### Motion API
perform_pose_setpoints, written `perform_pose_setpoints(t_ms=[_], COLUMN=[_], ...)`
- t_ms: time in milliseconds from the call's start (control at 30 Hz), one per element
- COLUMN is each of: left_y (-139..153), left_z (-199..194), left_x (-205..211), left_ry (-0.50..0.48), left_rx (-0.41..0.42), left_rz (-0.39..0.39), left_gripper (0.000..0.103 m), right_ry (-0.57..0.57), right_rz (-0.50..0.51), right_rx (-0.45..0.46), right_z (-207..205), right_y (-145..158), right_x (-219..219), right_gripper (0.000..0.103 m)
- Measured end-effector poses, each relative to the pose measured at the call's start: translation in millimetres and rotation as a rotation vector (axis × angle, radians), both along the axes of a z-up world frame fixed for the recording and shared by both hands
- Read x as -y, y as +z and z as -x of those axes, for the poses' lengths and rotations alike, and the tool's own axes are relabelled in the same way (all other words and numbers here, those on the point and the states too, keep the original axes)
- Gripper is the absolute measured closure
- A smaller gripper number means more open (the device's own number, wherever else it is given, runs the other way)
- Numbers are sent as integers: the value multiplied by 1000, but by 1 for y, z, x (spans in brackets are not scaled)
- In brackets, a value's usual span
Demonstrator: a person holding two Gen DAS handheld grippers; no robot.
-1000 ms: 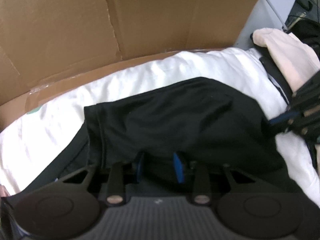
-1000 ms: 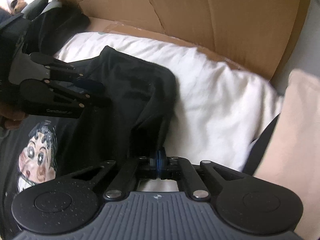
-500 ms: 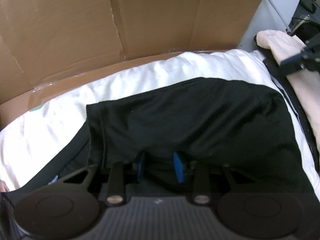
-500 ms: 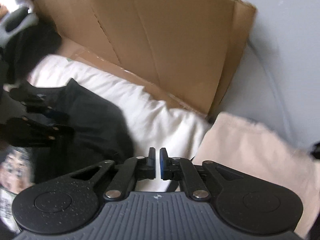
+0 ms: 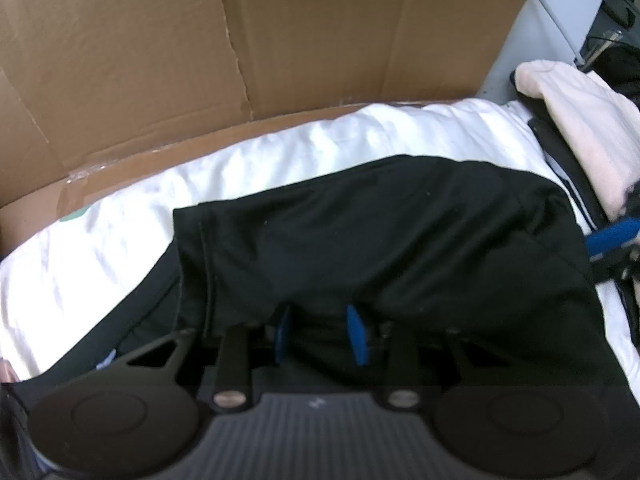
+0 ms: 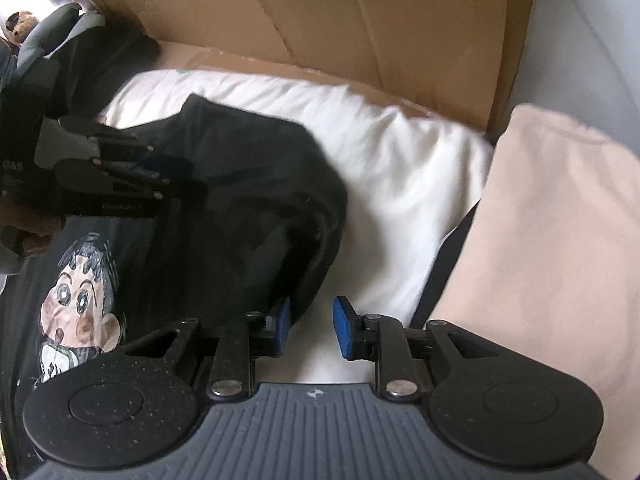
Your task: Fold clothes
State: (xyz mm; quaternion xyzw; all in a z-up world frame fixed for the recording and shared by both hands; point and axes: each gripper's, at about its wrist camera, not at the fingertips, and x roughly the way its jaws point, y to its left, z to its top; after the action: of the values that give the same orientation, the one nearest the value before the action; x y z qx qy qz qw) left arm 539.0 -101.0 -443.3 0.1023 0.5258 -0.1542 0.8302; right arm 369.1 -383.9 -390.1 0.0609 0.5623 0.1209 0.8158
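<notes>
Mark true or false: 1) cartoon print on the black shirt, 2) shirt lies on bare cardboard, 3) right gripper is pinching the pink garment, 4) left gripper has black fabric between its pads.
1) True: the black shirt carries a cartoon face print.
2) False: it lies on the white bedding, with cardboard behind.
3) False: the right gripper is opening with nothing between its pads; the pink garment lies beside it.
4) True: the left gripper is closed on the shirt's fabric.

left tool pads sunk in black shirt folds (grip unclear); cartoon print cut off.
</notes>
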Motion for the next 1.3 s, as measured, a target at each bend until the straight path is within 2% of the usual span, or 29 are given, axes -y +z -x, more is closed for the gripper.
perform_pose_setpoints(t_ms=[167, 233, 267, 500, 767, 933, 1033, 1167, 1300], left_y=[-1, -1, -1, -2, -1, -2, -2, -2, -2], left_z=[-1, -1, -1, -1, -2, -2, -1, -1, -1], left_x=[2, 3, 3, 2, 2, 4, 4, 4, 3], left_ry=[2, 2, 2, -4, -14, -14, -13, -11, -10], left_rx=[0, 2, 3, 6, 1, 2, 3, 3, 5], left_rz=[-6, -7, -8, -7, -8, -10, -10, -8, -4], left_gripper=[68, 68, 68, 68, 67, 67, 67, 67, 67], right_ry=[-21, -18, -14, 41, 12, 3, -7, 2, 48], right_rz=[-74, -88, -77, 37, 203, 237, 219, 224, 245], right_rx=[-34, -34, -31, 3, 61, 113, 129, 108, 65], right_z=[-1, -2, -2, -8, -21, -27, -27, -20, -8], right_y=[-18, -21, -20, 3, 43, 66, 75, 67, 48], right_x=[-9, -11, -12, -3, 27, 37, 41, 40, 30], right_gripper=[73, 91, 103, 103, 103, 103, 96, 76, 73])
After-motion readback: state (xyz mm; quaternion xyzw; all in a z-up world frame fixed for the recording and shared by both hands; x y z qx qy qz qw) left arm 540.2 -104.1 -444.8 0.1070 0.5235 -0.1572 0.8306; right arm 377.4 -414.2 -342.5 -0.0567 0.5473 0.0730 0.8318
